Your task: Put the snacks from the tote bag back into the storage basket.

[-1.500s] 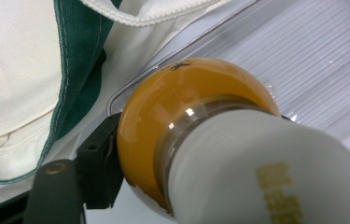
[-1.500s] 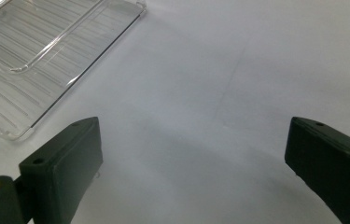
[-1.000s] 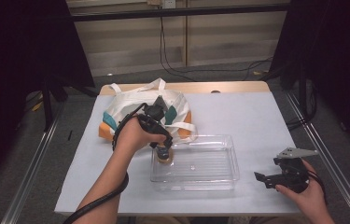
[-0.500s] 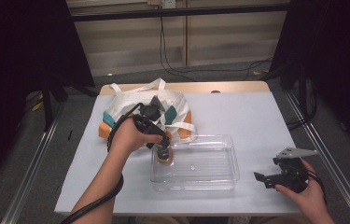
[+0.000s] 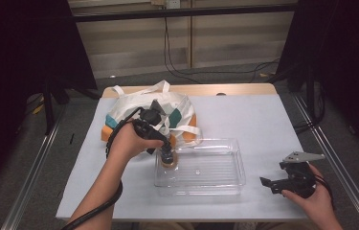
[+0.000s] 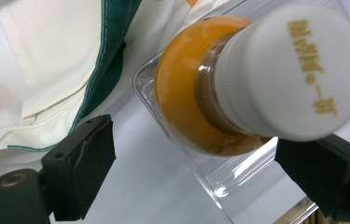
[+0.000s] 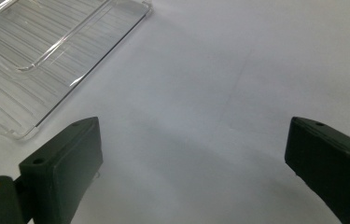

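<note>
**Bottle at the tray's corner, jaws spread beside it**

We see our left gripper over the near-left corner of the clear tray, where the bottle of orange juice stands with its white cap up. In the left gripper view the jaws stand wide apart on either side of the bottle and touch neither cap nor body, so we hold nothing there. Our right gripper hovers near the table's near-right corner, its jaws also wide and bare over white tabletop.

What we think could go wrong:
- The bottle sits hard by the tray's wall. If we lift away at a slant, a jaw could clip the cap and tip the bottle over the rim.
- A knock on the light tray could slide it toward the bag just behind it, or toward the table's near edge.
- If the bottle is not flat on the ribbed floor, it may topple on its own; we cannot tell from these views how squarely it stands.

Our count: one bottle, one cap, one tray, one cloth bag lying at the table's far-left part, two grippers.
</note>
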The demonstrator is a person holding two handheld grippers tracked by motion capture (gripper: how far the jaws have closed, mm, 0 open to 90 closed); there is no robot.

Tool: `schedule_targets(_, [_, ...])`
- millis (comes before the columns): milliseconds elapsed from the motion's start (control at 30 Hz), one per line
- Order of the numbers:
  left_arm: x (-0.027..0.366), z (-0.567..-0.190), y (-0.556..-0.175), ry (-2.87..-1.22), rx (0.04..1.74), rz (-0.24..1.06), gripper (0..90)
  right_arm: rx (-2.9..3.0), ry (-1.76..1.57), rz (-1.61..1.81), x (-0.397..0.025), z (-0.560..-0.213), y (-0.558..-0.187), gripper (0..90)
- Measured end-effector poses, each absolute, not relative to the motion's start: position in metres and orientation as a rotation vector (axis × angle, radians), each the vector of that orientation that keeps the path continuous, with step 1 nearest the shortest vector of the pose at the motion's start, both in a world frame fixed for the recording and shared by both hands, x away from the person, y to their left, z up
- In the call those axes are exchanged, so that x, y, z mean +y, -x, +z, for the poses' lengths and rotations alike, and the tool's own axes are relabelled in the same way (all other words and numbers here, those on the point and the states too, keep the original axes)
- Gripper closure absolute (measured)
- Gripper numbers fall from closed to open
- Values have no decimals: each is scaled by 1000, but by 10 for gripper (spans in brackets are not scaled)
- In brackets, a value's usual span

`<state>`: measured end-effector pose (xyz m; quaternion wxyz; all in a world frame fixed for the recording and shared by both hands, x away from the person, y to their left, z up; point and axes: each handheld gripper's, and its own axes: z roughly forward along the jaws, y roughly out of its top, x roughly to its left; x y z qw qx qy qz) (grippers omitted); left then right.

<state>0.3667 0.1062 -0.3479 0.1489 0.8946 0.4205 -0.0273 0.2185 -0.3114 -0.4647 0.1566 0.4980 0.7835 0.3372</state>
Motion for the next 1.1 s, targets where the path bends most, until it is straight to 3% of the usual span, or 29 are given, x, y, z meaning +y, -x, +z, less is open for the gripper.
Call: schedule_targets(1100, [142,-357,-360,-2480,1235,-72,113,2253,-1421,959,-310,-466,-219,41])
